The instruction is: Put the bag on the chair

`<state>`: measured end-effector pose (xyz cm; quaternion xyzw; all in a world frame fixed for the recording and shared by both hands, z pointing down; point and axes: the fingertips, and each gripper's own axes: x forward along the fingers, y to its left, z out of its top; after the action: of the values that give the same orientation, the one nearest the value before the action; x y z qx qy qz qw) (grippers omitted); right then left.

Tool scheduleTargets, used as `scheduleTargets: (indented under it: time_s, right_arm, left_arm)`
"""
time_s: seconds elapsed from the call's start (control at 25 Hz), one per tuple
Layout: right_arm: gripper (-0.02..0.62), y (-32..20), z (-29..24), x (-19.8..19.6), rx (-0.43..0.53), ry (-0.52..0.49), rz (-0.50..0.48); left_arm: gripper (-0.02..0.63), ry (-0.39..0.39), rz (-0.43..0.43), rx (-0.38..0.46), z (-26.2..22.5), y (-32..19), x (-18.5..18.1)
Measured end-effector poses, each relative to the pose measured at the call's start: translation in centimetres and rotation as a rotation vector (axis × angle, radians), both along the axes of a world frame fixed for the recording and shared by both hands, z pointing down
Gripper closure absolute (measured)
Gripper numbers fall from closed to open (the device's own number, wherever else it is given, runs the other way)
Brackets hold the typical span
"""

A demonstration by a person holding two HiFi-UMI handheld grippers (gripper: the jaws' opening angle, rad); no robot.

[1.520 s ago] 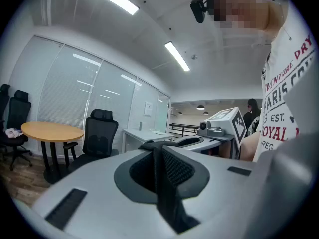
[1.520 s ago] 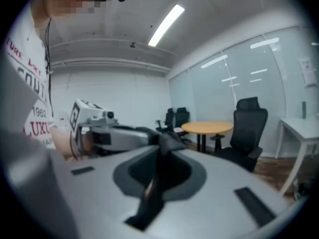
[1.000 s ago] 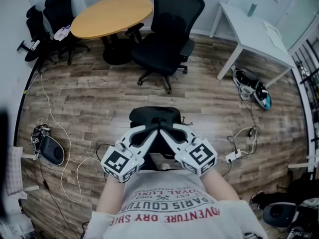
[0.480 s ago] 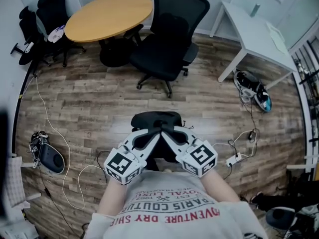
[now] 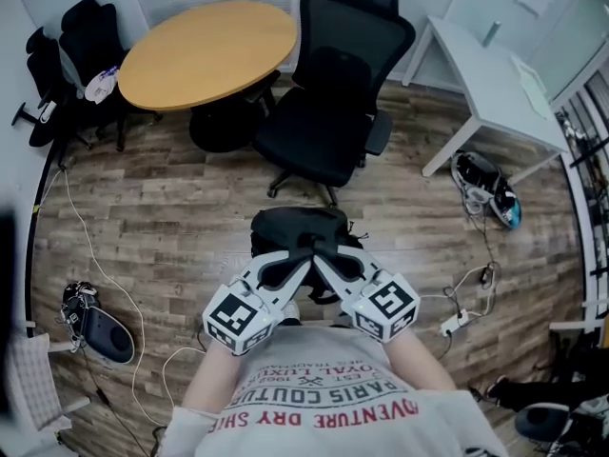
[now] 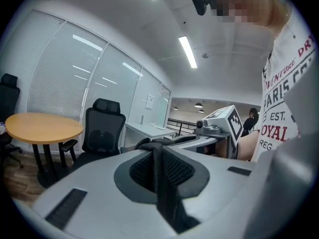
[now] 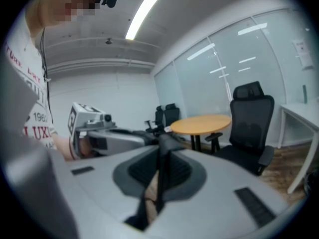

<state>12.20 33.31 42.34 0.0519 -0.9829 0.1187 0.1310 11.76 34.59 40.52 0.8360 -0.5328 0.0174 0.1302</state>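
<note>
The left claw is clamped shut on a black strap. The left gripper view shows the webbing pinched flat between its two jaws. The right claw is closed the same way on the strap, which runs as a thin dark band between its jaws in the right gripper view. In the head view the two claws meet tip to tip, the left coming in from 7 o'clock and the right from 5 o'clock. Their marker cubes sit just in front of the person's printed shirt.

The bag, black and soft, hangs from the strap directly at 12 o'clock of the claw tips, above the wooden floor. It is not on the chair.

The chair, a black office chair on casters, stands farther out at 12 o'clock with its seat turned toward the person. It is near the bag but apart from it, and it also shows in both gripper views.

At 11 o'clock beyond the chair is a round wooden desk, with more black chairs at 10 o'clock. A white desk stands at 2 o'clock. A white power strip and its cables lie on the floor at 3 o'clock of the claws.
</note>
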Motion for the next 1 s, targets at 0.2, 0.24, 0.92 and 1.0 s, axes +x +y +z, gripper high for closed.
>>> scheduleTargets:
  time_s: [0.2,0.24,0.92,1.0]
  right_arm:
    - [0.548,-3.0,-0.8,-4.7,0.003,-0.016,0.005]
    - [0.548,-3.6,-0.9,-5.5,0.005,-0.017,-0.002]
    - [0.548,-21.1,-1.2,-16.5,0.005,-0.034,-0.196]
    - [0.548,-23.2,-1.2,-16.9,0.012,-0.028,-0.201]
  left_arm:
    - [0.551,-0.013,-0.022,0.008,-0.9,-3.1,-4.8]
    - [0.551,-0.011,-0.033,0.010,-1.0,-3.8,-5.7]
    - [0.551,-0.025,-0.142,0.004,-1.2,-22.3,-17.0]
    - [0.551,-0.029,-0.141,0.004,-1.2,-24.5,-17.4]
